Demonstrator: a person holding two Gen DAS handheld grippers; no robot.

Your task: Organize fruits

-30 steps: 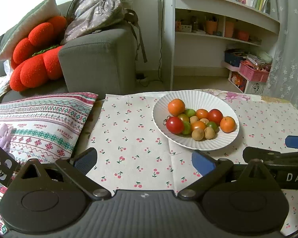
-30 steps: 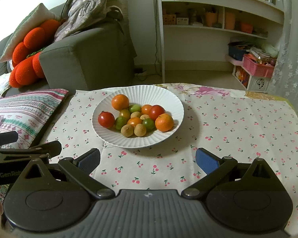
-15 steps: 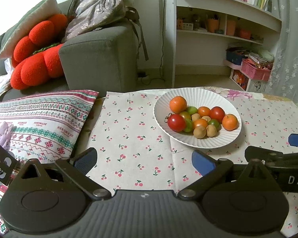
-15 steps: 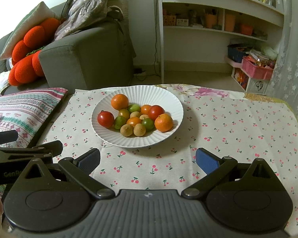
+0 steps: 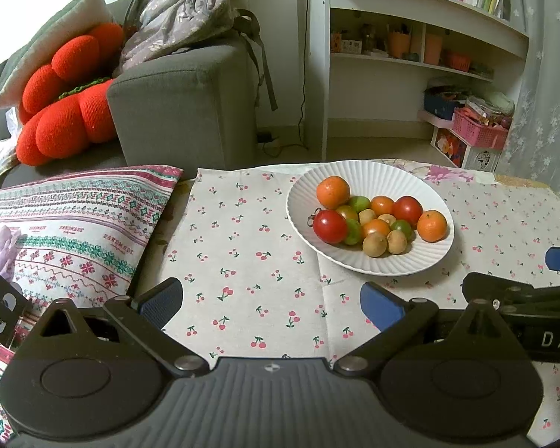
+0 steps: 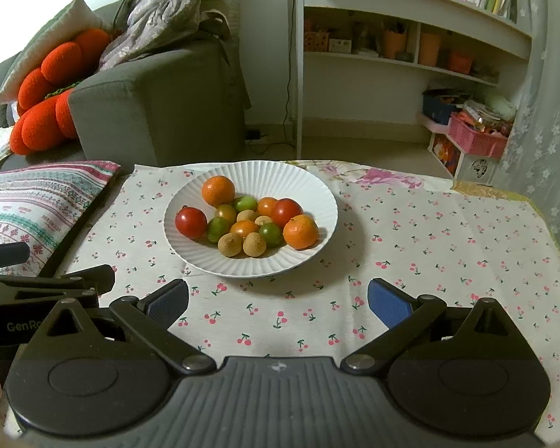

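Observation:
A white ribbed plate on the cherry-print tablecloth holds several fruits: oranges, red tomatoes, green ones and small brown round ones. My left gripper stands open over the cloth, near and to the left of the plate, nothing between its fingers. My right gripper is open too, just in front of the plate, empty. Each gripper's black body shows at the other view's edge.
A patterned cushion lies at the table's left edge. Behind stand a grey sofa with red pillows and a bag, and a white shelf unit. A curtain hangs at the right.
Both views have shifted very slightly; the plate sits a touch lower and nearer in the left wrist view. Both grippers stay open and the fruits have not moved.

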